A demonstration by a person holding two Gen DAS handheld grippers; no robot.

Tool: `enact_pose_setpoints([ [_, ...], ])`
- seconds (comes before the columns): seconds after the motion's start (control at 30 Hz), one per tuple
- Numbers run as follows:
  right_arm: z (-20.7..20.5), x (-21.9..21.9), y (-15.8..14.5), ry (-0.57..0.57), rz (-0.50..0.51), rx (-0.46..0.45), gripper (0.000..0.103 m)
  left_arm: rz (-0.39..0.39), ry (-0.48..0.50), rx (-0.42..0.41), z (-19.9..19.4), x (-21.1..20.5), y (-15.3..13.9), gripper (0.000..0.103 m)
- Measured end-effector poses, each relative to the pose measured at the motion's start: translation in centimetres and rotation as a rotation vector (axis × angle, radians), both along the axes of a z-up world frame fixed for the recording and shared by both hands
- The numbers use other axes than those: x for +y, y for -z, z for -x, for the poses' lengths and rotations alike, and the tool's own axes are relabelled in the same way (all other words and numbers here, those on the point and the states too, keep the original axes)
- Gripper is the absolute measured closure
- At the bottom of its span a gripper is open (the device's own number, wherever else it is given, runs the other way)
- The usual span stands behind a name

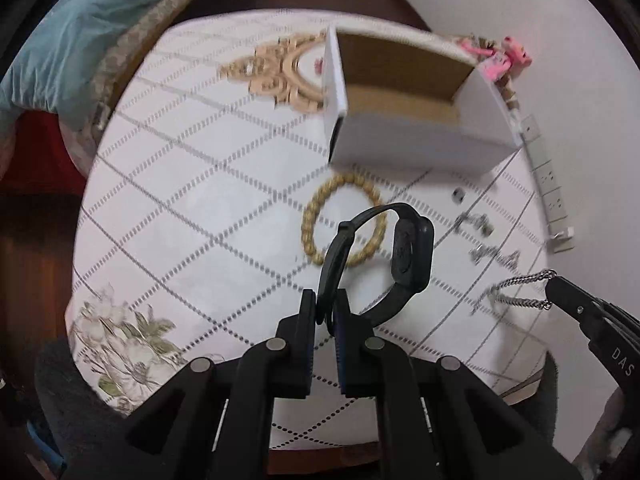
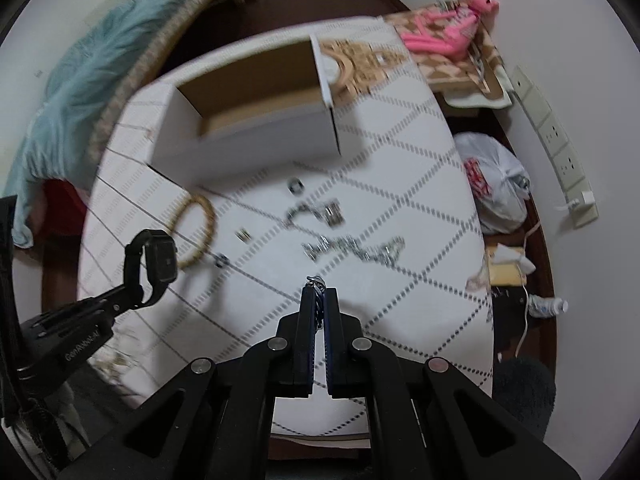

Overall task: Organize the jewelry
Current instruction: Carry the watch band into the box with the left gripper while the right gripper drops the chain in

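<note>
My left gripper point(image 1: 325, 300) is shut on the strap of a black watch point(image 1: 412, 252) and holds it above the table; the watch also shows in the right wrist view point(image 2: 160, 260). My right gripper point(image 2: 319, 294) is shut on a silver chain point(image 2: 316, 282), which hangs from its tip in the left wrist view point(image 1: 516, 290). A wooden bead bracelet point(image 1: 320, 220) lies on the white tablecloth point(image 1: 180, 200) in front of an open white box point(image 1: 420, 140). Silver chains point(image 2: 352, 248), a clasp piece point(image 2: 320, 212) and small rings point(image 2: 296, 186) lie loose on the cloth.
A pink plush toy point(image 2: 448, 32) lies on a tray at the back right. A wall power strip point(image 2: 560, 148), a plastic bag point(image 2: 496, 188) and a bottle point(image 2: 546, 306) are at the right. A teal blanket point(image 2: 92, 80) lies at the left.
</note>
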State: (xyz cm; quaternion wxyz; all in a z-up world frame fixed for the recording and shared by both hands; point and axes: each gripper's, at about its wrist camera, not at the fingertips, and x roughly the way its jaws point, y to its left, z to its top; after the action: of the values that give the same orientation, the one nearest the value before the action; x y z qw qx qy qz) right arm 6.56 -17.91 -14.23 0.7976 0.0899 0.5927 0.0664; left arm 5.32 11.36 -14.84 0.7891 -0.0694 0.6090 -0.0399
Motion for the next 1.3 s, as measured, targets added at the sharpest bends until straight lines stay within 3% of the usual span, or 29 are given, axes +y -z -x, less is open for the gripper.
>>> enact_pose_setpoints([
  [0.23, -3.1, -0.3, -5.7, -0.019, -0.066, -0.098, 0.099, 0.069, 0.014, -0.112, -3.2, -1.7, -6.6, 0.097],
  [0.33, -5.4, 0.1, -9.0, -0.04, -0.093, -0.158, 0.099, 0.089, 0.028, -0.149, -5.6, -2.6, -8.1, 0.097],
  [0.5, -10.2, 1.2, -11.9, -0.065, -0.078, -0.229, 0.099, 0.085, 0.046, -0.159, -11.5, -5.0, -7.8, 0.097],
  [0.63, -14.5, 2.0, -10.9, -0.073, -0.056, -0.208, 0.099, 0.095, 0.035, -0.108, -15.2, -4.4, -5.8, 0.097],
  [0.83, -19.5, 2.4, -6.2, -0.078, -0.077, -0.088, 0.099, 0.135, 0.027, -0.005, -18.8, -4.1, -2.6, 0.096],
  [1.03, -21.6, 2.8, -2.6, -0.112, -0.08, 0.003, 0.099, 0.118, 0.007, 0.075, -20.4, -4.5, -1.1, 0.086],
  [1.07, -21.8, 2.8, -2.1, -0.117, -0.085, 0.024, 0.099, 0.107, 0.009, 0.076, -20.5, -4.6, -1.1, 0.079],
  [1.13, -22.1, 2.7, -1.5, -0.128, -0.09, 0.05, 0.098, 0.085, 0.011, 0.051, -20.7, -4.7, -1.7, 0.049],
  [1.17, -22.1, 2.6, -1.5, -0.13, -0.086, 0.049, 0.097, 0.084, 0.005, 0.031, -20.7, -4.6, -2.2, 0.024],
  [1.23, -22.0, 2.3, -1.7, -0.122, -0.061, 0.044, 0.088, 0.072, 0.003, 0.004, -20.7, -4.5, -2.9, 0.019],
  [1.3, -21.8, 1.9, -1.9, -0.108, -0.048, 0.035, 0.062, 0.026, 0.0, -0.015, -20.6, -4.4, -3.3, 0.017],
])
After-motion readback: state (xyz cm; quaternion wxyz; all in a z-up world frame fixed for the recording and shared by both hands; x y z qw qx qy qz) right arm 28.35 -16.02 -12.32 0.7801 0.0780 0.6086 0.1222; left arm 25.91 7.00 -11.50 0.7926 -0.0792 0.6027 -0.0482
